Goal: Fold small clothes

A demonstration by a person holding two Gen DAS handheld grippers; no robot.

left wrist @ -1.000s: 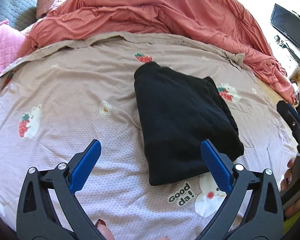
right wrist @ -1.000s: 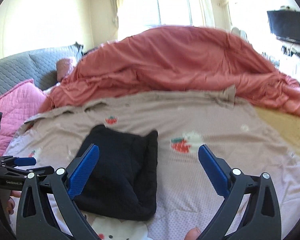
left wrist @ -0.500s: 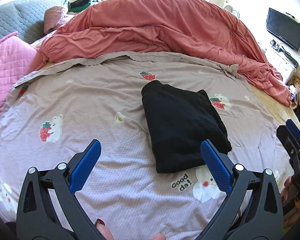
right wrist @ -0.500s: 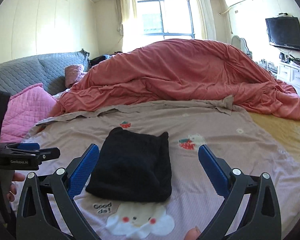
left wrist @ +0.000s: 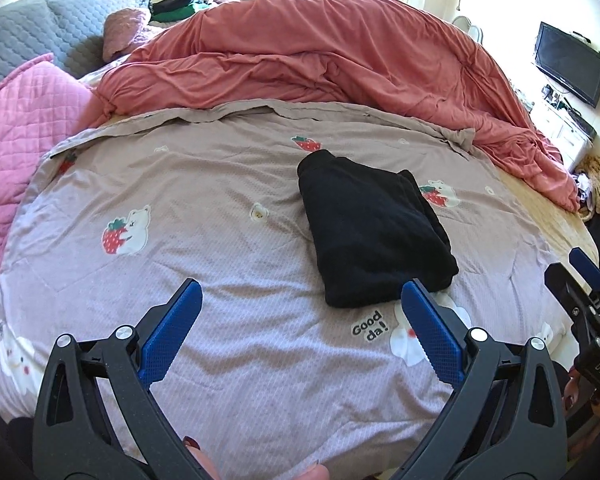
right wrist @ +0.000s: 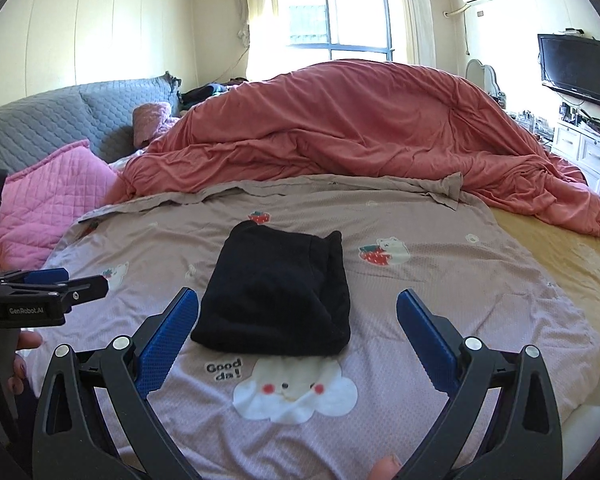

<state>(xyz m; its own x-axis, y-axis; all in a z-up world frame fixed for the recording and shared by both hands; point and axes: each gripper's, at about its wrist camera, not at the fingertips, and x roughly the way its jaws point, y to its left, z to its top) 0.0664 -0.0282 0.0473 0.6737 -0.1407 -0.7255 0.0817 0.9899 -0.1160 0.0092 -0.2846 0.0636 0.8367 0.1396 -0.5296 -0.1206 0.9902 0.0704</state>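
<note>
- Both jaws are held wide with nothing gripped: left gripper (left wrist: pixel 298 322), right gripper (right wrist: pixel 298 318).
- Black garment (right wrist: pixel 276 300) is seen centre frame on the printed bedspread (right wrist: pixel 440 308), already folded small.
- Probably done; if tidied, loose right-side layers should be squared gently, not dragged.

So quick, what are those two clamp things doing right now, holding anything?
Left gripper: jaws open, holding nothing.
Right gripper: jaws open, holding nothing; the folded black garment lies free on the bed.
</note>
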